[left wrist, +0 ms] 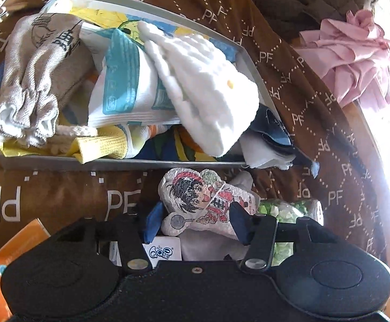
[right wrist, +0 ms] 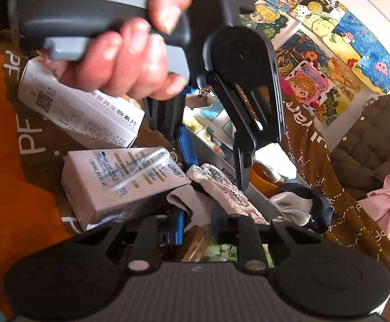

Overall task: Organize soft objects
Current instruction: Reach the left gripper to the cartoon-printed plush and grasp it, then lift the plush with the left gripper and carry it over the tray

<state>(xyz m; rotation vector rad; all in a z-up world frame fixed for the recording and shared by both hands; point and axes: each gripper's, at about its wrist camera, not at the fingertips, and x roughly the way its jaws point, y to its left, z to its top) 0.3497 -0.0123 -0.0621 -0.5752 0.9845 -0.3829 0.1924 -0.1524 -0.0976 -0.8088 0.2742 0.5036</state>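
A small plush pillow (left wrist: 195, 201) printed with a cartoon figure lies on the brown cloth just in front of a grey metal tray (left wrist: 114, 162). My left gripper (left wrist: 195, 221) is shut on it, a blue pad pressing each side. In the right wrist view a hand holds that gripper (right wrist: 216, 177) over the same pillow (right wrist: 227, 193). My right gripper (right wrist: 198, 222) is low, its blue pads a narrow gap apart, with a fold of grey cloth (right wrist: 181, 201) at the tips. Whether the pads press on that cloth is unclear.
The tray holds a beige drawstring bag (left wrist: 42, 80), a tissue pack (left wrist: 125, 86), a white knitted cloth (left wrist: 203, 86) and a yellow cloth (left wrist: 103, 145). A pink cloth (left wrist: 350, 51) lies to the right. White boxes (right wrist: 109, 182) sit to the left and a bag of green pieces (left wrist: 283, 212) beside the pillow.
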